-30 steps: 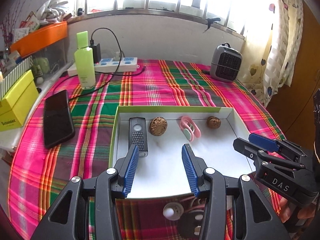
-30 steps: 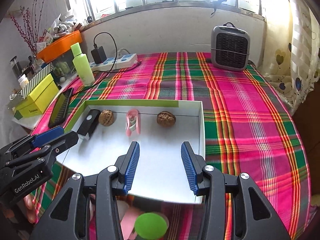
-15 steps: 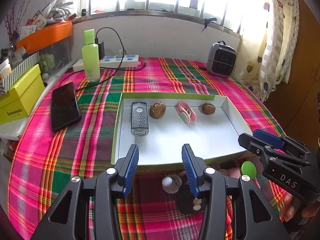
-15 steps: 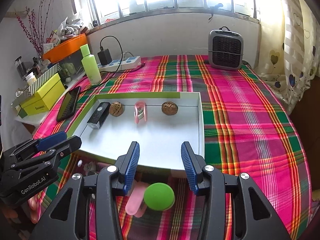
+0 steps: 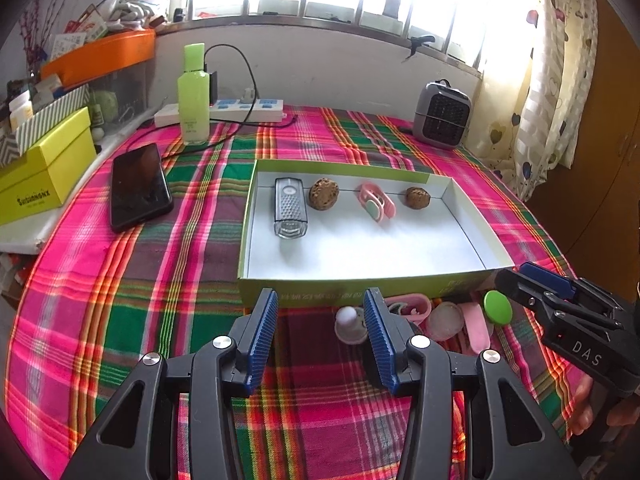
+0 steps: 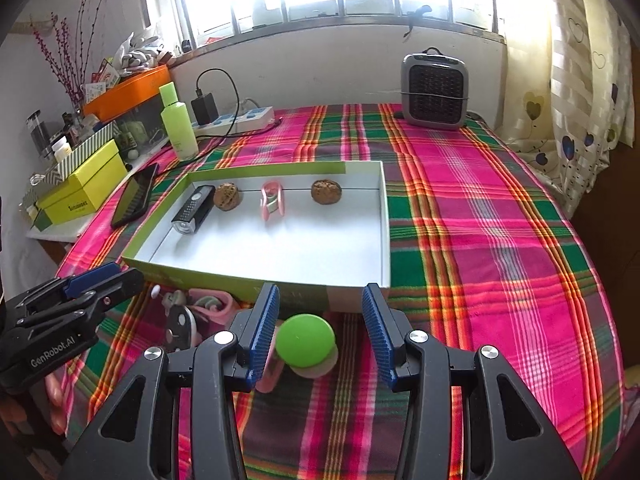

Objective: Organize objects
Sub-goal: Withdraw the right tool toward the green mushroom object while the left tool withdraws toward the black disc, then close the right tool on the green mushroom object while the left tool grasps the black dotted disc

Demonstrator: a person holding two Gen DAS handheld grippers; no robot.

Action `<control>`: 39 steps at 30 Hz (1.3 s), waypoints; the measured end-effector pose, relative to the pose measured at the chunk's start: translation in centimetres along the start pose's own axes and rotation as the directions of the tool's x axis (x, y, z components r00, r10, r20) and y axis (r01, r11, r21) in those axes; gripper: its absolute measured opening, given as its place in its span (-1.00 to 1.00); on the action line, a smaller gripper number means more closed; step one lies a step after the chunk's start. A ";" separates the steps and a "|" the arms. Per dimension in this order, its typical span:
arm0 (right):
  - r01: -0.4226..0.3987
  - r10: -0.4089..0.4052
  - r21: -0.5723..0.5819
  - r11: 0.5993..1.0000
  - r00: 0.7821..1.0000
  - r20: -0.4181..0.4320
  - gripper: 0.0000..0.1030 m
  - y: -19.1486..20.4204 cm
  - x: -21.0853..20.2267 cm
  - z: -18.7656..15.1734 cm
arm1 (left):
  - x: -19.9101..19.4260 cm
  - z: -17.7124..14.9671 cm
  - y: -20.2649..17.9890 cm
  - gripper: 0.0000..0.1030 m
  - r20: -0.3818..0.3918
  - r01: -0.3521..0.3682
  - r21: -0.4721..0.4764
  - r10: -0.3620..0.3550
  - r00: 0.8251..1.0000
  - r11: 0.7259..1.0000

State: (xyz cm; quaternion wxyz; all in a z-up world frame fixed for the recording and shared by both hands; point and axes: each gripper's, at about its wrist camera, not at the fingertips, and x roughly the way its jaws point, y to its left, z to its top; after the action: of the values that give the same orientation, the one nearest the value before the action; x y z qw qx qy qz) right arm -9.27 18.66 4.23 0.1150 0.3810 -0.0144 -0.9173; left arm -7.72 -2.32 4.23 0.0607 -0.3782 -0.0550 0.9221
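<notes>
Plaid-clothed bench (image 6: 480,240) is seen with the green disc (image 6: 306,335) at twelve o'clock between the right tongs (image 6: 318,338), held apart and empty.

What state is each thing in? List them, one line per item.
left gripper: open, empty, hovering before the box.
right gripper: open, empty, over the green disc.
box: open-topped, holding four items.
flashlight: lying flat in box.
two walnuts: resting along the box's far wall.
pink clip: lying in box.
phone: screen dark, flat on cloth.
green bottle: upright, capped.
charger: plugged into power strip.
</notes>
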 end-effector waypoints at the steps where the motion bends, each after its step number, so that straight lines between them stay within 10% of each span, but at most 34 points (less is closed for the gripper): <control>1: 0.003 -0.003 0.002 1.000 1.000 0.003 -0.13 -0.1 -0.2 -0.1 | 0.0 -0.2 0.2 -0.15 -0.003 0.002 -0.006 -0.002 1.000 1.000; 39: -0.083 0.084 0.023 0.996 0.995 -0.053 -0.13 -0.5 1.5 -1.7 | 1.5 -3.2 -0.2 -0.07 -0.105 0.171 -0.036 -0.174 0.979 0.985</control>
State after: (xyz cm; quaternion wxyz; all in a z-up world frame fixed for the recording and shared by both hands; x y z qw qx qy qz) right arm -9.20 18.93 1.98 0.1498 0.4056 -0.0368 -0.9009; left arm -6.49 -1.71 0.99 0.1384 -0.4218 -0.0969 0.8908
